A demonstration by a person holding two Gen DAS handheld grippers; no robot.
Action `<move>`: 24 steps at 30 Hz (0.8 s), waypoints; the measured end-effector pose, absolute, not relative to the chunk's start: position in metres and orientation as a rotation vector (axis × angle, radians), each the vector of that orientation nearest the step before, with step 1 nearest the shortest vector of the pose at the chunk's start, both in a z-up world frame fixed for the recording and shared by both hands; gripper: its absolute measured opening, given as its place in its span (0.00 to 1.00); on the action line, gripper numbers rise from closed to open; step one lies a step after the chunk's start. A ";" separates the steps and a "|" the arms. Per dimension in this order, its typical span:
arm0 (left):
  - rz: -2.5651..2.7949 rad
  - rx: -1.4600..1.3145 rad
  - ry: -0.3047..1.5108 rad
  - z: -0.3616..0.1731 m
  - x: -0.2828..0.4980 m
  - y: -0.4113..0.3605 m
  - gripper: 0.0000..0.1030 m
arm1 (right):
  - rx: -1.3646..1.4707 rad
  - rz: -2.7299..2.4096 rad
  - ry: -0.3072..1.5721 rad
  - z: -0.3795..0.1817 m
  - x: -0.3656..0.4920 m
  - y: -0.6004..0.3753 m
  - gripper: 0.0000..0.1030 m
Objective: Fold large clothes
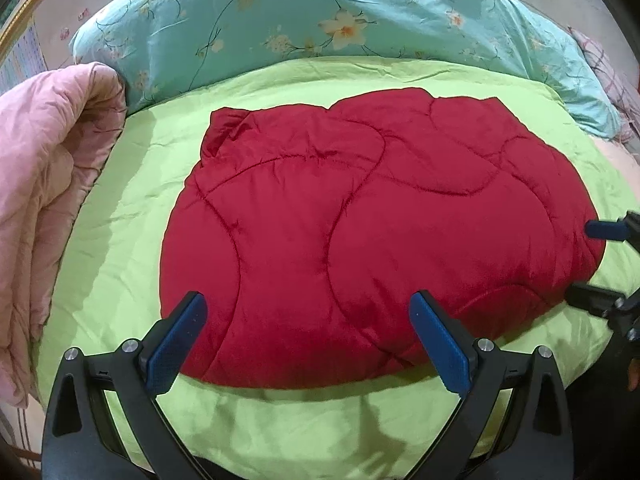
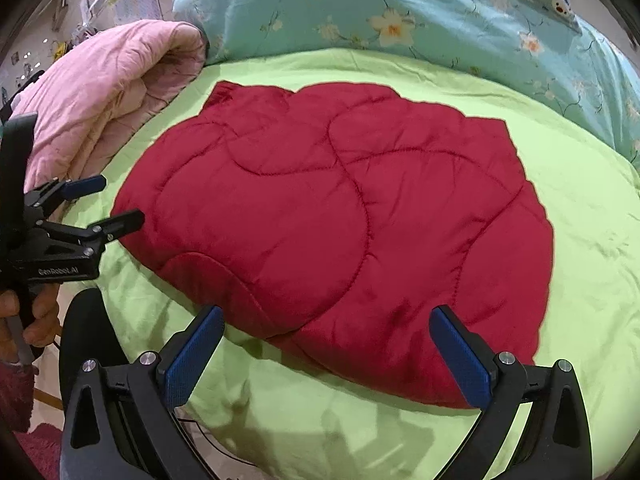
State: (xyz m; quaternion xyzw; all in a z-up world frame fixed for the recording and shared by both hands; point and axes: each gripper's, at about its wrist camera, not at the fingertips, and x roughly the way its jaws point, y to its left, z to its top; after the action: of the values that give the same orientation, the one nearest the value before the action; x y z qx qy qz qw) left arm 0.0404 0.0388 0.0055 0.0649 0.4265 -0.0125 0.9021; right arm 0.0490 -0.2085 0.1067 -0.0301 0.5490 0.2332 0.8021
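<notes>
A red quilted padded garment lies folded and flat on the green bedspread; it also shows in the right wrist view. My left gripper is open and empty, hovering over the garment's near edge. It shows from the side at the left of the right wrist view. My right gripper is open and empty over the garment's near right edge. Its fingers show at the right edge of the left wrist view.
A pink quilt lies folded at the left of the bed, also in the right wrist view. A turquoise floral duvet runs along the back. The bed's near edge drops off below the grippers.
</notes>
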 end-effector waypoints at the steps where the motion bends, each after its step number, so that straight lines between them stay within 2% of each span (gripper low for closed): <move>1: -0.027 0.131 0.881 0.006 0.042 0.039 0.99 | -0.064 0.499 1.180 0.105 0.051 -0.208 1.00; 24: -0.041 0.100 0.893 0.008 0.061 0.034 0.99 | -0.080 0.480 1.180 0.101 0.074 -0.203 1.00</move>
State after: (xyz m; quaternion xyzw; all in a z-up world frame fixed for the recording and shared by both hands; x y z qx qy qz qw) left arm 0.0606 0.0336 0.0081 0.0484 0.4314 -0.0199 0.9007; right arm 0.0740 -0.2031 0.1014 -0.0373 0.5506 0.2241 0.8033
